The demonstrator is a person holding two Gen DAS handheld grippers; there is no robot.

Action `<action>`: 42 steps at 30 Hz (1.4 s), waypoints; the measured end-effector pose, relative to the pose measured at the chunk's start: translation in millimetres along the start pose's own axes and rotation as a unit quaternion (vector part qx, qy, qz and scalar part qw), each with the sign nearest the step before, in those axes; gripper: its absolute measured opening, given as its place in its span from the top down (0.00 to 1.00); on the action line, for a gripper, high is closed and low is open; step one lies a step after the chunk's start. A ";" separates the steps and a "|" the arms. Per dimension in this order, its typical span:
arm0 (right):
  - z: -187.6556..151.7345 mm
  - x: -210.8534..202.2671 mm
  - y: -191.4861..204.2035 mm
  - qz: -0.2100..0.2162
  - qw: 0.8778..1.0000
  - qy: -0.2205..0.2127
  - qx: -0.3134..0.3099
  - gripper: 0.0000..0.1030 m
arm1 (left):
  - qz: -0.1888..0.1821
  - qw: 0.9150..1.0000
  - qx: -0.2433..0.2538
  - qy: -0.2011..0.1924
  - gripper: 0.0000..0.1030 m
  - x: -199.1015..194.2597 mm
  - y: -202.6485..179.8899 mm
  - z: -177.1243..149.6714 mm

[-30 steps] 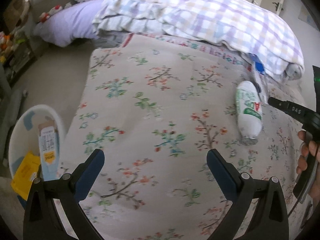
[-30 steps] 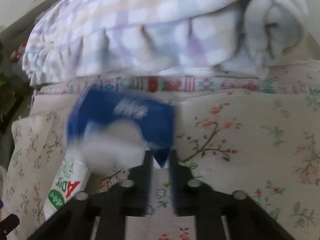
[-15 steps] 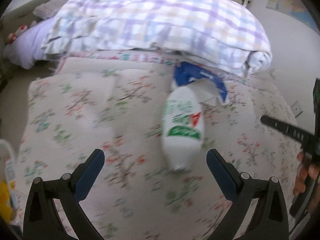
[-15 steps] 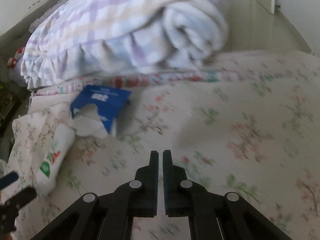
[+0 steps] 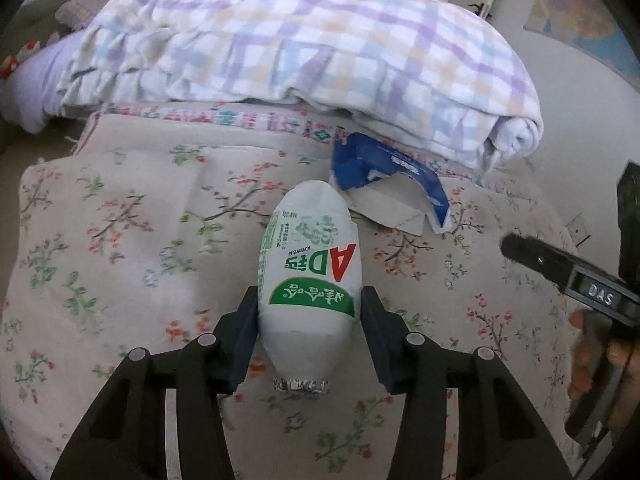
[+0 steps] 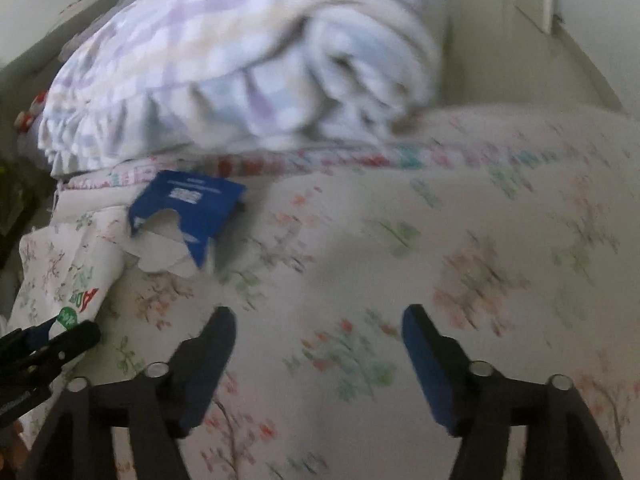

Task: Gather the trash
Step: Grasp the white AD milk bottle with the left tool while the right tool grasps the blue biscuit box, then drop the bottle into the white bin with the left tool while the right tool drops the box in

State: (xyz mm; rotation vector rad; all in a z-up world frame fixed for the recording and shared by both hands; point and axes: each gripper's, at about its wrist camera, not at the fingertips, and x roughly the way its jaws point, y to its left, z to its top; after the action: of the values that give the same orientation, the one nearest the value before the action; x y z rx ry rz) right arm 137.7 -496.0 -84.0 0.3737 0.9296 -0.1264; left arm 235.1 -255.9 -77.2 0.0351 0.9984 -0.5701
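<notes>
Left claw [image 5: 308, 312] straddles the white bottle [image 5: 310, 276]; its jaws have just been closing and both blue pads sit right against the bottle's flanks, so I read it as gripping, though the right pad may have a hair of gap. The bottle lies on its side on the bed [image 5: 120, 240], foil-sealed mouth pointing near, rounded base far; smooth plastic, oval in outline, green and red label. Just beyond its far end lies the torn blue carton [image 5: 384, 176], flattened card with a ragged white inner flap; whether it touches the bottle I cannot tell. Right claw [image 6: 318, 344] has just been opening, jaws now wide apart over bare sheet, nothing between them. Its black body and the hand [image 5: 600, 356] holding it show at the right edge of the left wrist view, well clear of the bottle. The bed sheet is soft floral cotton, cream with red and green sprigs, slightly rumpled. Open room: a wide flat stretch of sheet left of the bottle and across the right half of the bed. The far side is blocked by the rolled checked quilt [image 5: 320, 52], bulky, lilac and yellow plaid, frilled hem, its roll end sitting close behind the carton. The bed's left edge drops off beyond the sheet border.
</notes>
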 end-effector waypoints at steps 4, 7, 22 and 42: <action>11.5 19.9 32.2 0.015 0.999 -0.010 -0.051 0.18 | -0.003 1.000 -0.013 0.002 0.50 -11.4 13.4 -0.7; 14.2 42.2 53.3 0.012 0.997 -0.001 -0.081 0.18 | 0.004 1.000 -0.016 0.003 0.50 -21.0 23.2 -2.4; 29.4 61.9 66.1 0.005 0.999 0.005 -0.037 0.65 | 0.021 0.999 -0.044 0.008 0.50 -49.5 65.0 -15.2; -31.5 -41.6 128.3 -0.006 0.998 0.029 -0.060 0.65 | 0.024 0.998 -0.060 -0.013 0.50 -152.6 113.8 -72.3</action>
State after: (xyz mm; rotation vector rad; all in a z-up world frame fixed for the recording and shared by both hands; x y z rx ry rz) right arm 123.0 -367.5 -34.3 0.2623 0.9921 -0.0700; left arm 169.3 -71.6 -20.7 -0.0539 1.0018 -0.4652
